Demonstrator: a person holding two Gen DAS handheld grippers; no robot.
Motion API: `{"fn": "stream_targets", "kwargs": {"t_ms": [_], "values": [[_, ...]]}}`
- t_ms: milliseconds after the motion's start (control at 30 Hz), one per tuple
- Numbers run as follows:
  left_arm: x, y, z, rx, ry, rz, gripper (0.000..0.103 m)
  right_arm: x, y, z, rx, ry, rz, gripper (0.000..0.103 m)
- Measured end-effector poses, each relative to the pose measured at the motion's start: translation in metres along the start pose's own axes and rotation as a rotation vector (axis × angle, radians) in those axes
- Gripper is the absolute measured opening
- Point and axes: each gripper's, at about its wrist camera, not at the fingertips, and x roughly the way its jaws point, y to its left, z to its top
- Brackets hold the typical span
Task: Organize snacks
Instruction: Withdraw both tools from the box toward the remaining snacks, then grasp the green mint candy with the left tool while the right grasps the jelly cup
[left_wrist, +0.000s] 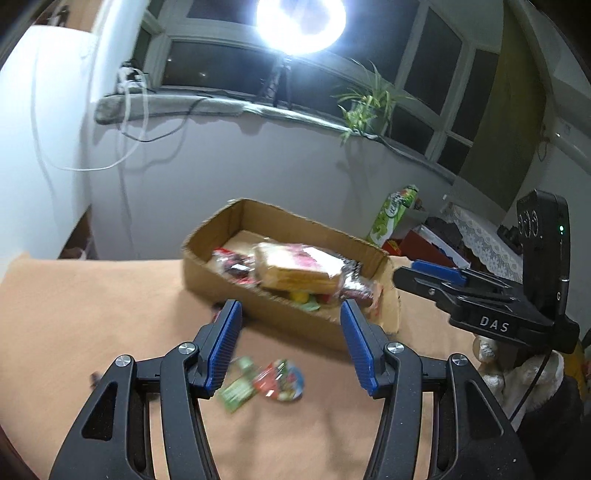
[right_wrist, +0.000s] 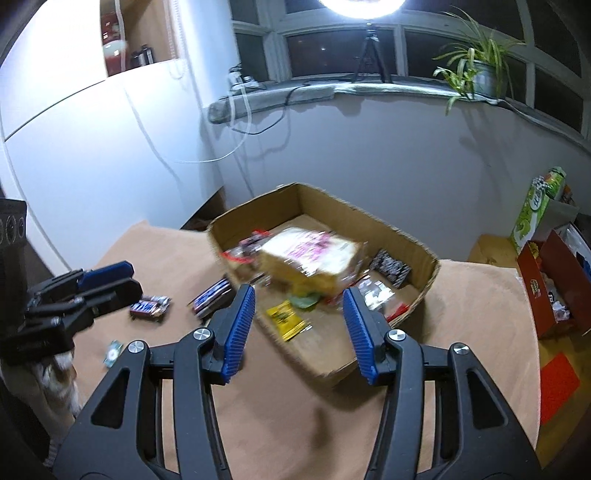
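Note:
A shallow cardboard box (left_wrist: 280, 314) (right_wrist: 332, 358) stands on the tan tabletop. It holds a wrapped loaf of sliced bread (left_wrist: 299, 267) (right_wrist: 314, 258) on top of several small snack packets, with a yellow packet (right_wrist: 288, 319) near its front. My left gripper (left_wrist: 291, 325) is open and empty above the table in front of the box. Below it lie a green packet (left_wrist: 238, 387) and a round colourful packet (left_wrist: 282, 380). My right gripper (right_wrist: 299, 310) is open and empty over the box's near side. Dark blue candy bars (right_wrist: 149, 304) (right_wrist: 212, 295) lie left of the box.
A small teal packet (right_wrist: 112, 352) lies near the left gripper in the right wrist view. A green carton (left_wrist: 393, 216) (right_wrist: 533, 214) and a red box of items (right_wrist: 550, 291) stand to the right. A wall, windowsill and ring light are behind.

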Motion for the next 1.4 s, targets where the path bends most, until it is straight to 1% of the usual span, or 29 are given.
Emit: {"fn": "stream_targets", "kwargs": {"t_ms": [67, 300, 333, 367, 433, 467, 600, 700, 833, 967, 1133, 1200, 1300, 1367, 1400], "values": [[-0.011, 0.009, -0.006, -0.015, -0.003, 0.013, 0.055, -0.002, 0.009, -0.005, -0.016, 0.006, 0.014, 0.056], [-0.046, 0.045, -0.039, -0.072, 0.008, 0.081, 0.055, 0.006, 0.04, -0.03, -0.075, 0.06, 0.047, 0.057], [-0.052, 0.049, -0.045, -0.077, 0.013, 0.093, 0.056, 0.008, 0.044, -0.035, -0.083, 0.069, 0.048, 0.059], [-0.055, 0.053, -0.05, -0.081, 0.017, 0.105, 0.059, 0.011, 0.047, -0.039, -0.09, 0.078, 0.048, 0.068], [-0.062, 0.061, -0.059, -0.091, 0.021, 0.136, 0.063, 0.016, 0.053, -0.046, -0.099, 0.087, 0.05, 0.081], [-0.065, 0.066, -0.066, -0.098, 0.025, 0.156, 0.063, 0.018, 0.055, -0.049, -0.101, 0.09, 0.052, 0.082], [-0.069, 0.079, -0.085, -0.123, 0.057, 0.19, 0.063, 0.031, 0.066, -0.061, -0.126, 0.122, 0.048, 0.082], [-0.061, 0.085, -0.099, -0.13, 0.094, 0.224, 0.063, 0.042, 0.072, -0.067, -0.142, 0.142, 0.041, 0.082], [-0.055, 0.084, -0.112, -0.128, 0.106, 0.24, 0.063, 0.055, 0.074, -0.069, -0.14, 0.165, 0.032, 0.082], [-0.047, 0.085, -0.115, -0.131, 0.115, 0.252, 0.063, 0.069, 0.075, -0.067, -0.132, 0.173, 0.022, 0.082], [-0.04, 0.084, -0.116, -0.108, 0.129, 0.253, 0.063, 0.089, 0.079, -0.065, -0.14, 0.196, 0.017, 0.082], [-0.034, 0.082, -0.118, -0.095, 0.142, 0.264, 0.056, 0.095, 0.08, -0.065, -0.143, 0.201, 0.015, 0.082], [-0.029, 0.082, -0.119, -0.089, 0.152, 0.271, 0.052, 0.103, 0.084, -0.064, -0.158, 0.211, 0.011, 0.082], [-0.026, 0.082, -0.121, -0.077, 0.157, 0.28, 0.045, 0.108, 0.087, -0.064, -0.17, 0.22, 0.005, 0.082], [-0.025, 0.082, -0.121, -0.075, 0.158, 0.284, 0.044, 0.111, 0.088, -0.065, -0.174, 0.226, 0.002, 0.082]]}}
